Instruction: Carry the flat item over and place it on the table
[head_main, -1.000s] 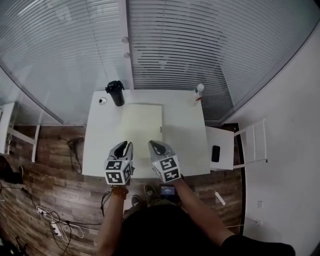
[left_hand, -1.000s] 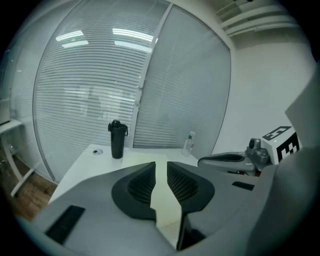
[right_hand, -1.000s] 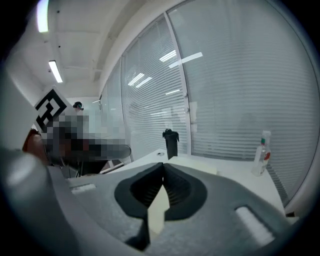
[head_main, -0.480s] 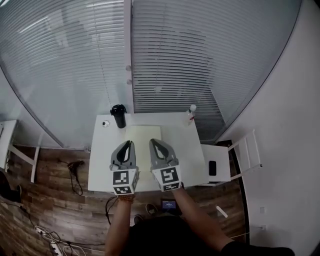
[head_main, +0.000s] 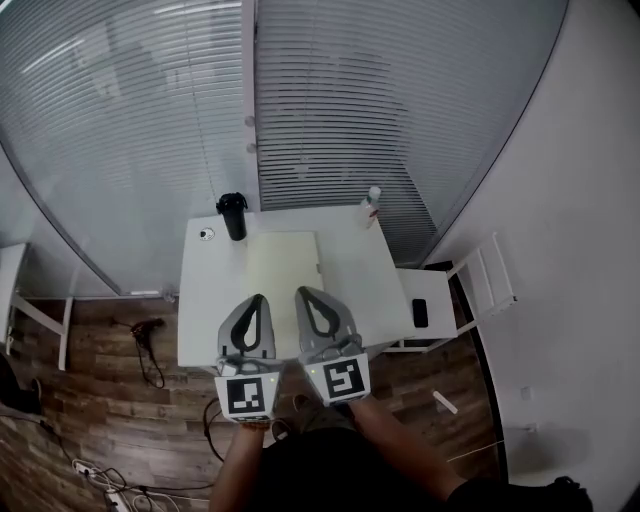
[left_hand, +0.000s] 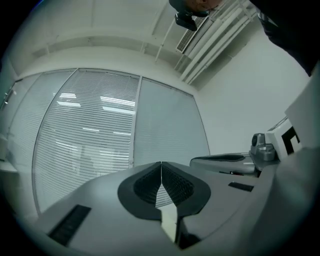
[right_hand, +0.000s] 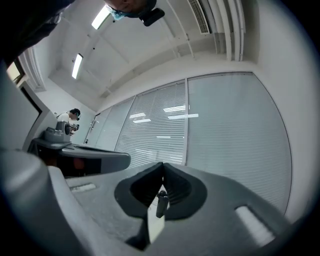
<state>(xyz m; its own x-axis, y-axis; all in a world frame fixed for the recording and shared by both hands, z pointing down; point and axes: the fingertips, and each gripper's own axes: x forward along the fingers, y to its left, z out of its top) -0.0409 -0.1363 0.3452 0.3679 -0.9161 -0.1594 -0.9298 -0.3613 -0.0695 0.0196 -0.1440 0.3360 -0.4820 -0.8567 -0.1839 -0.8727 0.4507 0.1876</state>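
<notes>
The white table (head_main: 205, 310) carries a pale flat board (head_main: 283, 275), black tumbler (head_main: 233, 216), bottle (head_main: 371, 206) and small round object (head_main: 206, 233).

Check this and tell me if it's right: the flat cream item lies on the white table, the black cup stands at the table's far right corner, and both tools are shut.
One detail is wrong. The black cup stands at the far left corner, and the bottle is at the far right, as the head view shows. The rest holds: the flat cream item lies on the white table, and the left tool and right tool are shut.
</notes>
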